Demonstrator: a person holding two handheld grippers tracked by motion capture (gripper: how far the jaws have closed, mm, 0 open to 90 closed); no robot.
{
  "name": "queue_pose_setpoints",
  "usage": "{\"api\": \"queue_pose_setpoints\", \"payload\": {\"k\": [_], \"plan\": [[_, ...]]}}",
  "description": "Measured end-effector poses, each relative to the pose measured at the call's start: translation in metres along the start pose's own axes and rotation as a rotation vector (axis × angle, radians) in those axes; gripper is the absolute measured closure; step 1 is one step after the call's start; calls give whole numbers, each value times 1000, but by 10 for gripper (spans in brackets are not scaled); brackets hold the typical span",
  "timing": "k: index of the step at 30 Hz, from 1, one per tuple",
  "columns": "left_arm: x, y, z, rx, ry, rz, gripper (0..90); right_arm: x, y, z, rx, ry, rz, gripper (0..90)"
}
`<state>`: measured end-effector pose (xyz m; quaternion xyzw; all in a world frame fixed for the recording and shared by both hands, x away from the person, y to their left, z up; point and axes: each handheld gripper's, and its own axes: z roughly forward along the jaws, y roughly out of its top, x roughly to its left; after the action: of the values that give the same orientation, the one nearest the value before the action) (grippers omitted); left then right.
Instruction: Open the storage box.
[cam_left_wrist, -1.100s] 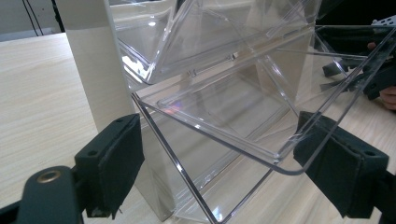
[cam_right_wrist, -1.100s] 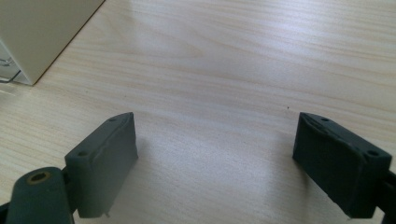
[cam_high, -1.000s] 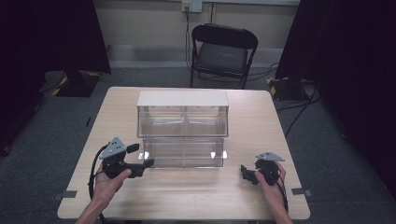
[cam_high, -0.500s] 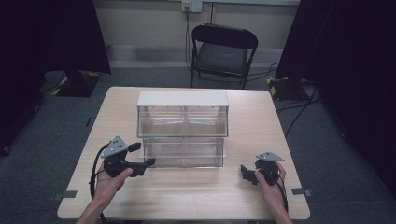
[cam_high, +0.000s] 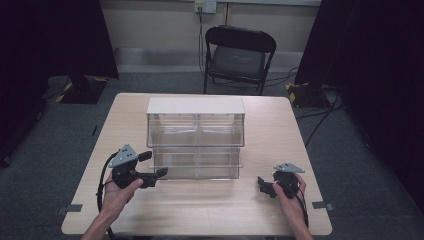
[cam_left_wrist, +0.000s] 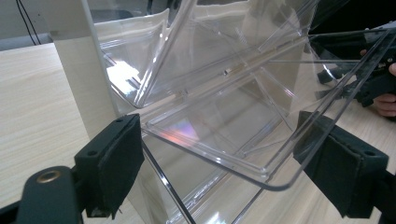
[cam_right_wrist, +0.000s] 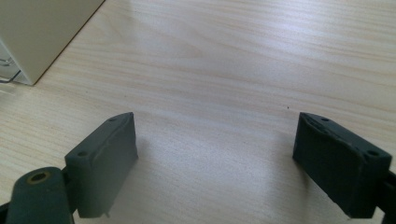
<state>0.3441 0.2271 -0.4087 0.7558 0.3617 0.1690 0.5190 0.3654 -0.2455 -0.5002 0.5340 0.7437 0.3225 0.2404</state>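
Clear bin cabinet (cam_high: 196, 137): lower drawer (cam_left_wrist: 224, 135) tipped open, empty.

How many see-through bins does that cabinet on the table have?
4, in two rows of two: upper left bin, upper right bin, lower left bin by the left claw, lower right bin.

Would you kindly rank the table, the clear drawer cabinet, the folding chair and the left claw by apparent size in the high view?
1. table
2. clear drawer cabinet
3. folding chair, farther off, so unsure
4. left claw
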Motion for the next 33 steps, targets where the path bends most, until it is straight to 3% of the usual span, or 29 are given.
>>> {"api": "queue_pose_setpoints", "payload": {"k": [33], "plan": [[-1, 7, 1, -16, 1, 4, 153, 0, 0, 0, 0, 0, 0, 129]]}}
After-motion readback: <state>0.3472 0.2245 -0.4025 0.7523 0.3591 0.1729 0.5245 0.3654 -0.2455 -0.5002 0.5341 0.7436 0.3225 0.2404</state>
